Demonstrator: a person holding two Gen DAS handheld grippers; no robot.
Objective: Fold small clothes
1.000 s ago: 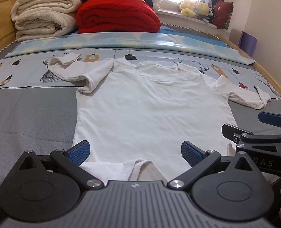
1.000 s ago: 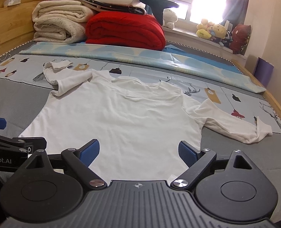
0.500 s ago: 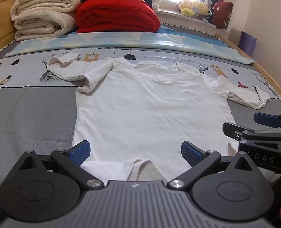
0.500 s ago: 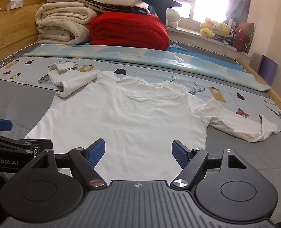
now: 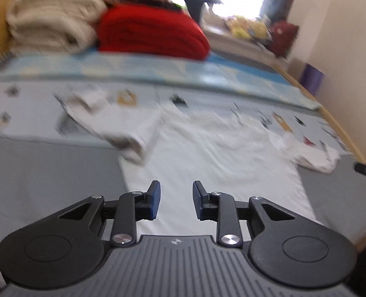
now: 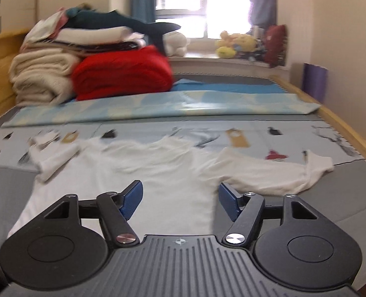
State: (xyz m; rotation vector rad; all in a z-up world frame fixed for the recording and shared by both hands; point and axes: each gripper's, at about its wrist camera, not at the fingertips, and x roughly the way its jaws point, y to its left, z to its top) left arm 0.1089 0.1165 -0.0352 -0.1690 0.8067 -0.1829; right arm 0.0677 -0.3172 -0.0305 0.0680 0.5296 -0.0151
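Note:
A white long-sleeved shirt lies flat, front up, on the bed, collar away from me. It also shows in the right wrist view. Its left sleeve is bent back; its right sleeve stretches out to the right. My left gripper hovers over the shirt's lower part, jaws partly closed with a narrow gap, holding nothing. My right gripper hovers over the shirt's right side, open and empty. The left view is blurred by motion.
Folded cream blankets and a red blanket are stacked at the head of the bed. A light blue sheet lies across it. Wooden bed rail runs on the right; plush toys sit on the windowsill.
Both grippers have lifted and moved forward over the shirt. The left jaws have narrowed from wide open to a small gap. The right jaws have narrowed slightly. The shirt's hem is out of view.

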